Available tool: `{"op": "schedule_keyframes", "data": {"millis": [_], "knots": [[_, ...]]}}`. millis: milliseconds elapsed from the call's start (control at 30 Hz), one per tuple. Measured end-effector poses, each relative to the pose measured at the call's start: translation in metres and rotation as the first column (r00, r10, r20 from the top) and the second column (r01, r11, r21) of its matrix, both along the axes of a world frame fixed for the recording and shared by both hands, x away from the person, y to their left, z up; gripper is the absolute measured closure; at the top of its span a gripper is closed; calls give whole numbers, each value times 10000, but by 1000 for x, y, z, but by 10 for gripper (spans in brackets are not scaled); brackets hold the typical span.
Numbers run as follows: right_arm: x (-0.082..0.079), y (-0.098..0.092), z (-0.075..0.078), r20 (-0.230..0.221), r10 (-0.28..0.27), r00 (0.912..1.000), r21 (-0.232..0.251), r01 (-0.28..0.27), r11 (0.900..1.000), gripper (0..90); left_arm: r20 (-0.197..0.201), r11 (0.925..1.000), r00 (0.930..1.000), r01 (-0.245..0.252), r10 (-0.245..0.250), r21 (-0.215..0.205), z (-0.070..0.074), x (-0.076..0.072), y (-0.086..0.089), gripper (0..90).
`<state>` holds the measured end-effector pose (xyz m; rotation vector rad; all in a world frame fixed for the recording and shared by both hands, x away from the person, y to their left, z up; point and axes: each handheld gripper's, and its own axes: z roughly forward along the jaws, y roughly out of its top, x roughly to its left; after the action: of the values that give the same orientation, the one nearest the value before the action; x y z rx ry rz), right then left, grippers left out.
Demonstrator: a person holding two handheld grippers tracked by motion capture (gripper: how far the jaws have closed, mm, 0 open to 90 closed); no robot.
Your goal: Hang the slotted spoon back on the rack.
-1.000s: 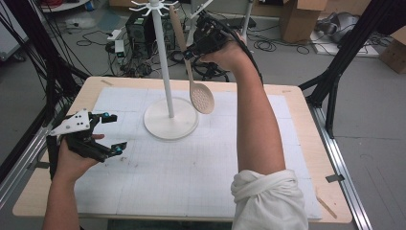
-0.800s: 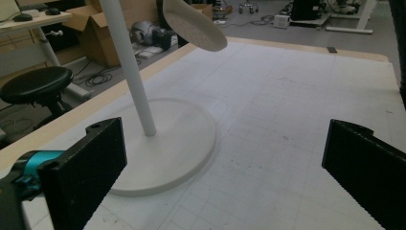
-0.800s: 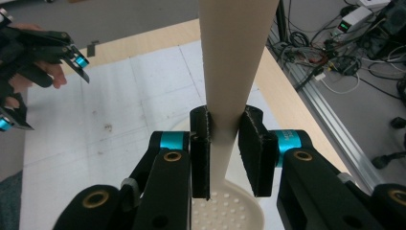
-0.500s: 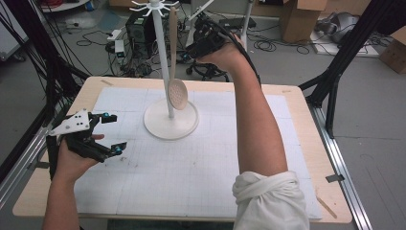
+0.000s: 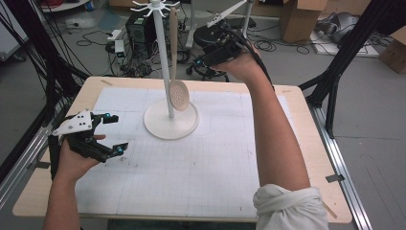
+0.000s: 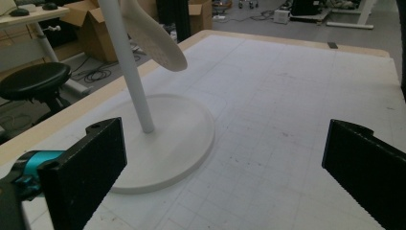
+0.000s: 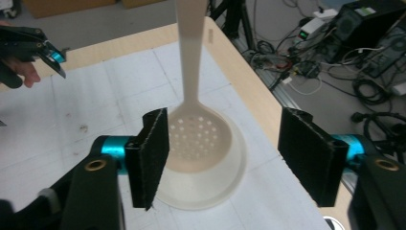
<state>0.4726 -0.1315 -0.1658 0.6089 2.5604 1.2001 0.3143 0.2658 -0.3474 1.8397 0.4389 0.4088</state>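
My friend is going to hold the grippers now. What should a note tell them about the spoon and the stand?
Right gripper: jaws have just been opening, nothing clamped; raised beside the stand's top.
Left gripper: open, empty, low over the mat.
Slotted spoon: hanging from a hook of the white stand, bowl down, free of both grippers.
Done: spoon hung and released.
Left: back the right gripper away; the spoon may swing a little.

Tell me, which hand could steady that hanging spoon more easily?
Probably the right: its tool is up beside the slotted spoon on the stand, jaws open. The left tool sits low over the table.
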Motion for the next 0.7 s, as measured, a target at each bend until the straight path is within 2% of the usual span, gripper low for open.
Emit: {"op": "schedule_keyframes", "data": {"millis": [67,367,533,600,700], "knots": [[-4,-9,-3,-146,29,9999,201,-27,9998,349,-16,10000,10000,32,-32,26,0,0,-1,19],[-27,-34,-10,217,-33,9998,516,22,9987,296,-63,9999,9999,88,-87,148,-2,1,-4,19],[-42,-46,-13,353,97,9993,752,-124,9971,270,-68,9999,9999,90,-90,108,-1,1,-4,19],[-50,-51,-18,432,142,9990,852,-178,9962,243,-75,9999,9999,74,-73,152,-1,1,-4,19],[-59,-58,-27,311,122,9994,998,-153,9949,213,-109,9998,9999,67,-65,175,-2,1,-6,19]]}}
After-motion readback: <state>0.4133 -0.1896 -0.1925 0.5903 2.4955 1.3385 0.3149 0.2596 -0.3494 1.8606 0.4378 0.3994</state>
